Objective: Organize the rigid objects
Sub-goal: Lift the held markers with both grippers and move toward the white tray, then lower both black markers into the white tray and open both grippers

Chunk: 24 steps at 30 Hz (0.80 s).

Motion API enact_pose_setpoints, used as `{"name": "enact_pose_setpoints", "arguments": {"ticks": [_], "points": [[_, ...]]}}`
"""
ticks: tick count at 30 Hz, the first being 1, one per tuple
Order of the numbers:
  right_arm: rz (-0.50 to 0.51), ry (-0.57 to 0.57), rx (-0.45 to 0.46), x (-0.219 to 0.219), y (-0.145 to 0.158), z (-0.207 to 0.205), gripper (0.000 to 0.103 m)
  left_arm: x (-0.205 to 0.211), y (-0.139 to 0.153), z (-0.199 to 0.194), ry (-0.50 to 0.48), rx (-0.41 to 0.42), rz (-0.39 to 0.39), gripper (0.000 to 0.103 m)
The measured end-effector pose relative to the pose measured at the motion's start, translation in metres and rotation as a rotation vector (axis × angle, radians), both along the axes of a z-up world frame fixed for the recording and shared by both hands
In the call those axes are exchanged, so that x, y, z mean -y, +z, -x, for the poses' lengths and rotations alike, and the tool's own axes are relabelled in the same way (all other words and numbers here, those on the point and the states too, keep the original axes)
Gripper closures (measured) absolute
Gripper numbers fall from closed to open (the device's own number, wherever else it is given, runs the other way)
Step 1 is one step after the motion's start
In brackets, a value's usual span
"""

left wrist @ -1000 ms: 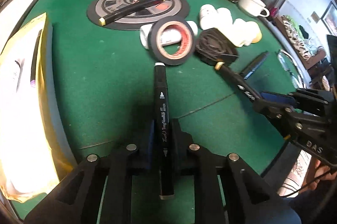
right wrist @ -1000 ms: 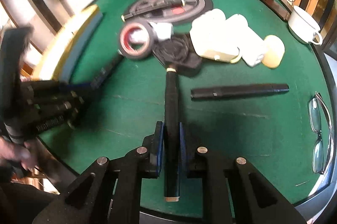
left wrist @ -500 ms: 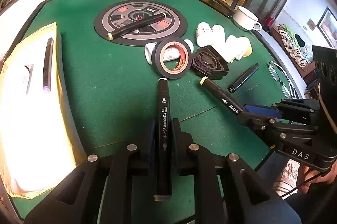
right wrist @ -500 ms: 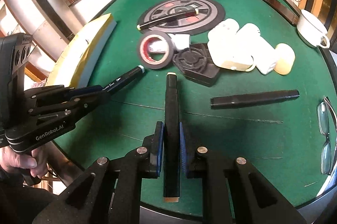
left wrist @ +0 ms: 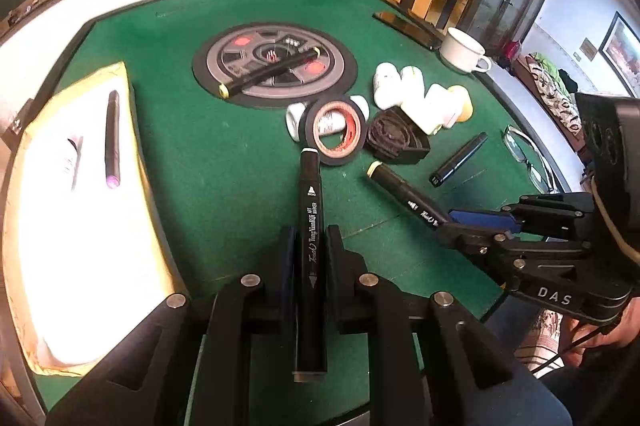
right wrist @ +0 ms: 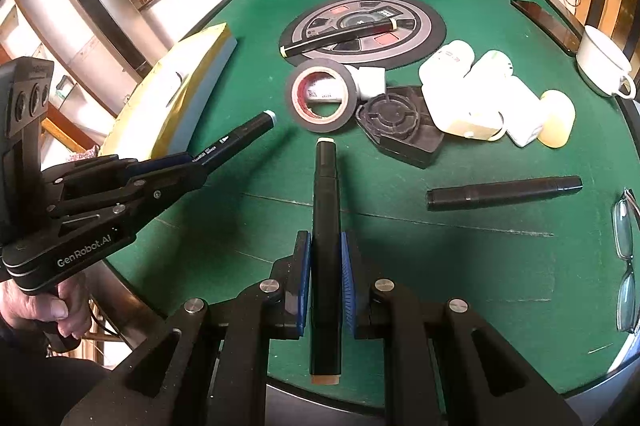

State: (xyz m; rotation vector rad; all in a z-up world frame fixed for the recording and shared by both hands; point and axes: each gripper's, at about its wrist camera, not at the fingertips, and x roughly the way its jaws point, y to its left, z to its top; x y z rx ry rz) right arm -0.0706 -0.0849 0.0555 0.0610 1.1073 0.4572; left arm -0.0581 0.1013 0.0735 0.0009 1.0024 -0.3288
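Lifting clear of the green table [left wrist: 224,153] near the tape roll [left wrist: 335,131], left gripper [left wrist: 310,246] and right gripper [right wrist: 325,258] each clamped on a black marker [left wrist: 310,226], ready for carrying to the yellow tray [left wrist: 60,209].

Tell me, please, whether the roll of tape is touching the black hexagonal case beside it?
Cannot tell. In the right wrist view the roll of tape and the black hexagonal case edges meet with no green showing, but the tilted roll may merely overlap it; the left wrist view is no clearer.

Left gripper [left wrist: 310,246] clamps marker [left wrist: 311,226] above green table [left wrist: 224,161].
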Motion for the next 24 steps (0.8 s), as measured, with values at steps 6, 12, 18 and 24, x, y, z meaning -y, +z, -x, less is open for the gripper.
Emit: {"name": "enact_pose_setpoints", "arguments": {"ticks": [6,12,18,24], "points": [[-0.01,0.021,0.024,-0.01,0.011,0.001,0.09,-0.014,0.016,0.002,0.028,0.038,0.022,0.09],[-0.021,0.051,0.039,-0.027,0.024,-0.002,0.09,-0.041,0.03,0.004,0.081,0.069,0.06,0.09],[-0.043,0.095,0.04,-0.055,0.041,-0.009,0.09,-0.082,0.04,0.006,0.172,0.098,0.098,0.09],[-0.079,0.143,0.032,-0.097,0.055,-0.024,0.09,-0.134,0.039,0.005,0.277,0.104,0.111,0.09]]}}
